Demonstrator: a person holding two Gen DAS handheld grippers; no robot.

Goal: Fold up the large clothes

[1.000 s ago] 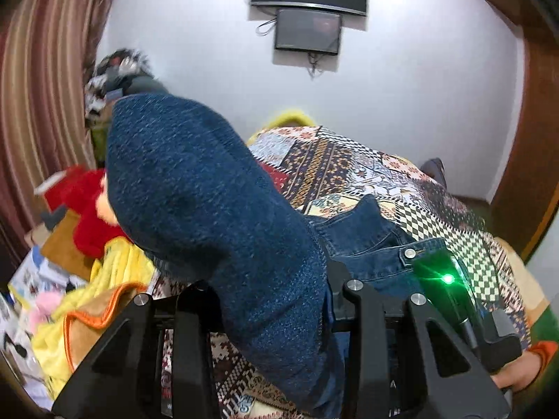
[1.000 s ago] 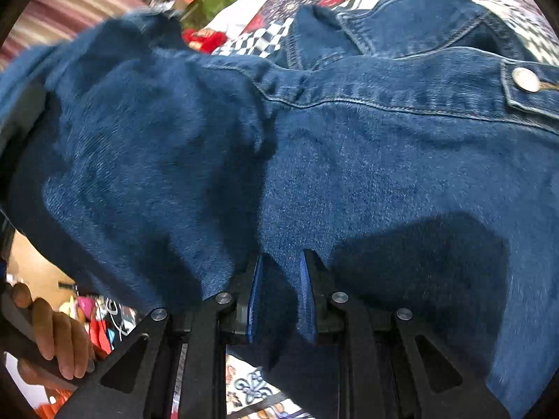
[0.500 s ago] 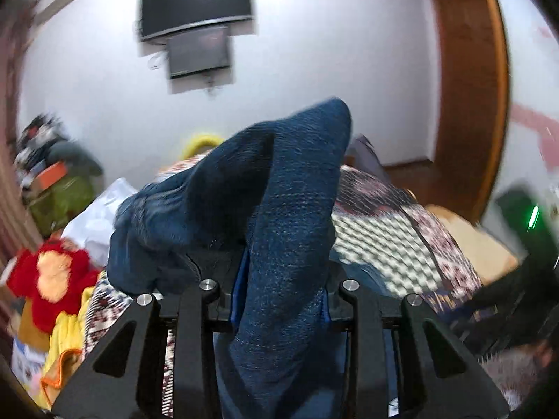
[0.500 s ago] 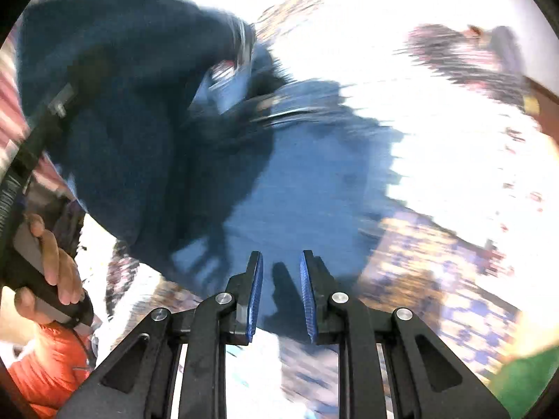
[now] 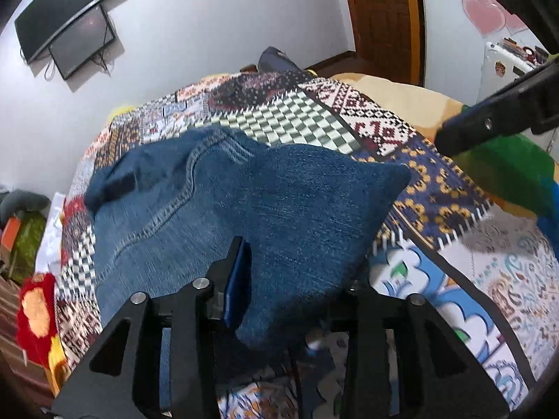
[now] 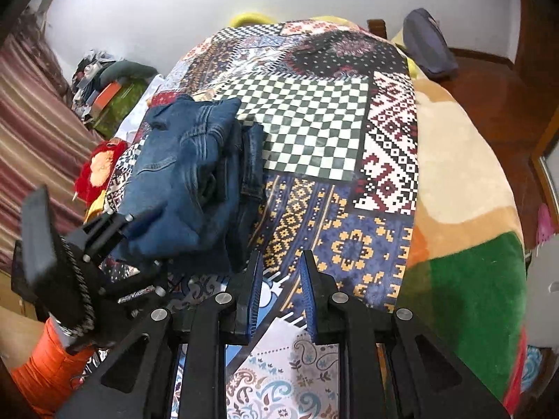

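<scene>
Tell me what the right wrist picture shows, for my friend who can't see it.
A folded denim garment lies on a patchwork quilt on a bed, with the left tongs at its near edge, jaws opening around the cloth. The right tongs hang empty over the quilt in front, their blue pads apart. A striped curtain hangs at the left.

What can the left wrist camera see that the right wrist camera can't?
Only the left wrist view shows the pink heart on the wall. Only the right wrist view shows the person's orange sleeve. Both show the denim garment lying on the patchwork quilt, with the red plush toy beside the bed.
</scene>
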